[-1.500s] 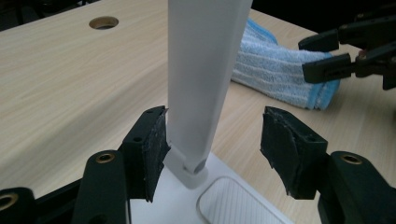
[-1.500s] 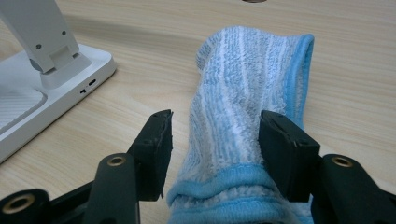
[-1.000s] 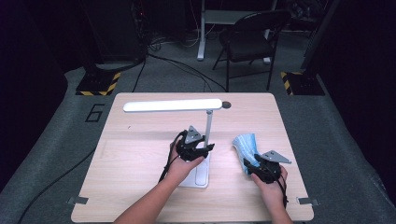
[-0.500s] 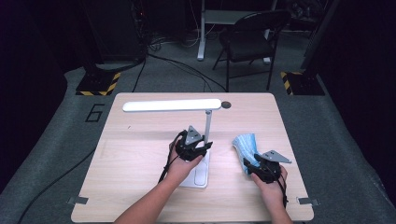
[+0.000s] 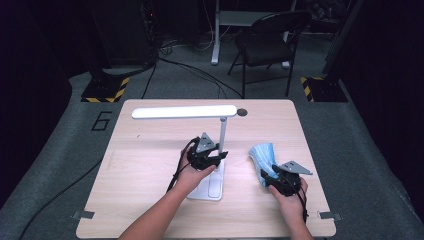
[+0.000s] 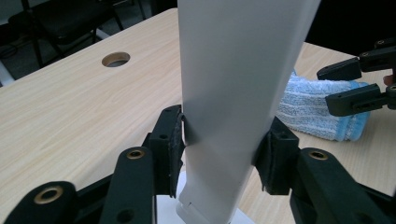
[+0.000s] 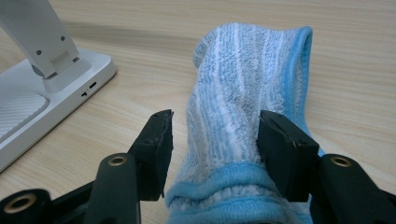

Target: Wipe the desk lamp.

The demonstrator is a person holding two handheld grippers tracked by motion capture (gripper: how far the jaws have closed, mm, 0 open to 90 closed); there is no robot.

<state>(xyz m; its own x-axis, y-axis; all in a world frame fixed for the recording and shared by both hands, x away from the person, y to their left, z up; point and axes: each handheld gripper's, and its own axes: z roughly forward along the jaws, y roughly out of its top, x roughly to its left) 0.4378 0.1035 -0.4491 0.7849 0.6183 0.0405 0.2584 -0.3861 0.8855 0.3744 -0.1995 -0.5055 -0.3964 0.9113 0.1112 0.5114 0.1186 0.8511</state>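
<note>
1. The white desk lamp [image 5: 220, 150] stands mid-table; the left gripper [image 6: 224, 154], whose jaws have just been opening, clamps its flat upright stem.
2. The right gripper [image 7: 212, 149] grips a folded blue-striped cloth [image 7: 247, 88] just right of the lamp.
3. The light wooden table [image 5: 150, 165] stands on grey carpet, with a dark chair [image 5: 270, 40] behind it.

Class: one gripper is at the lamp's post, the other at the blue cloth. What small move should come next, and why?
Probably lift the cloth toward the lamp post: the left gripper brackets the post, its jaws having just opened slightly, and the right gripper straddles the cloth.
</note>
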